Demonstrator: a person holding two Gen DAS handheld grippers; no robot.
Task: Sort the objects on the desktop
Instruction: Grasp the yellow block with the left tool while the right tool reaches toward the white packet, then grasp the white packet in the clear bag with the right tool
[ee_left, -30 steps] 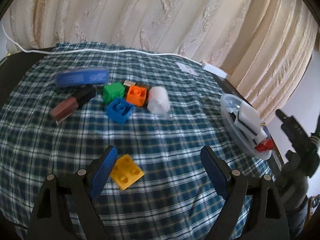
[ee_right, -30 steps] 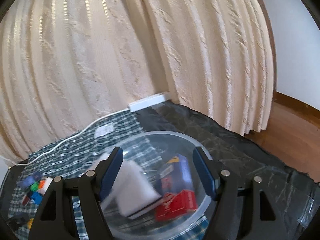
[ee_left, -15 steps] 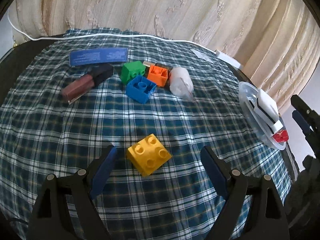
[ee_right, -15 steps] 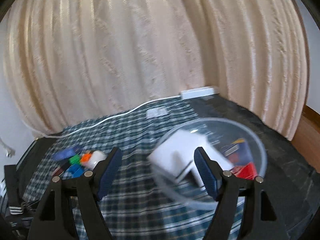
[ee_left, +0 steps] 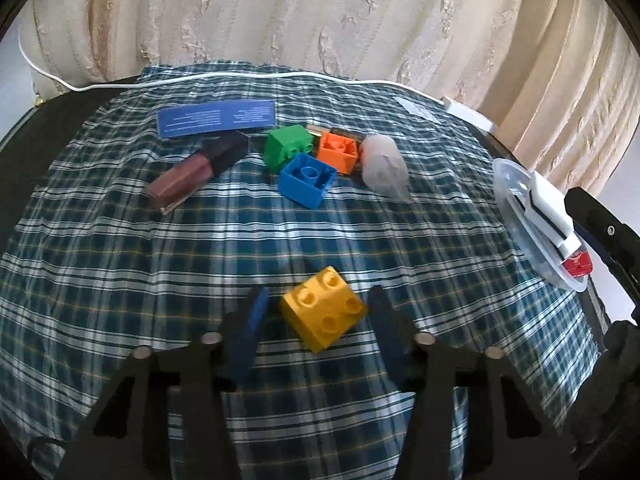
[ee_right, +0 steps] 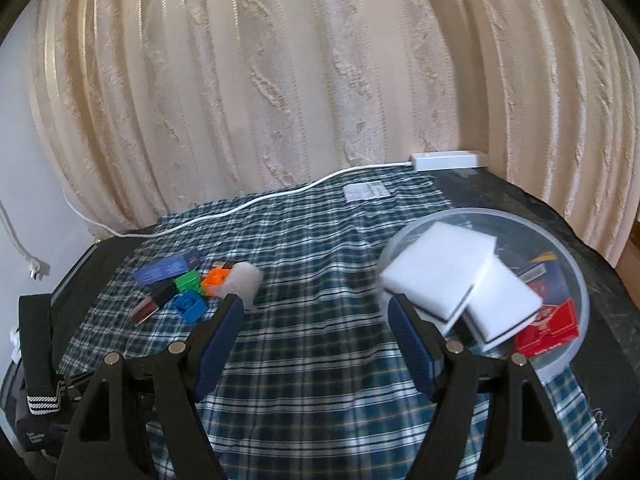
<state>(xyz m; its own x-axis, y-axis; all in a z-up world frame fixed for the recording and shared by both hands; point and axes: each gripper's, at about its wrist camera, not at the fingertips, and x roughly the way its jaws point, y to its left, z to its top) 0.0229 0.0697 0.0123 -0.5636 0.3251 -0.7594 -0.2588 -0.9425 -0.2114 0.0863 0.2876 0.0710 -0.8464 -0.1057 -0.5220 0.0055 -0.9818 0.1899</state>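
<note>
A yellow brick (ee_left: 323, 312) is sitting on a tablecloth (ee_left: 120, 260) checked in dark green, white and thin yellow lines. Farther off, green (ee_left: 287, 146), orange (ee_left: 339, 151) and blue (ee_left: 306, 178) bricks are lying beside a blue card (ee_left: 216, 117). To the right, white sponges (ee_right: 460, 280) and a red box (ee_right: 548, 326) are showing in a clear bowl (ee_right: 580, 280), before a cream patterned curtain (ee_right: 320, 80).

Left gripper (ee_left: 318, 312) dropped toward the yellow brick (ee_left: 323, 314); the brick went from beside the left pad to between both. Jaws were wide, now closing, small gaps each side. Right gripper (ee_right: 316, 328) swung left off the clear bowl (ee_right: 576, 264) and now sits over the plaid cloth (ee_right: 312, 360).
</note>
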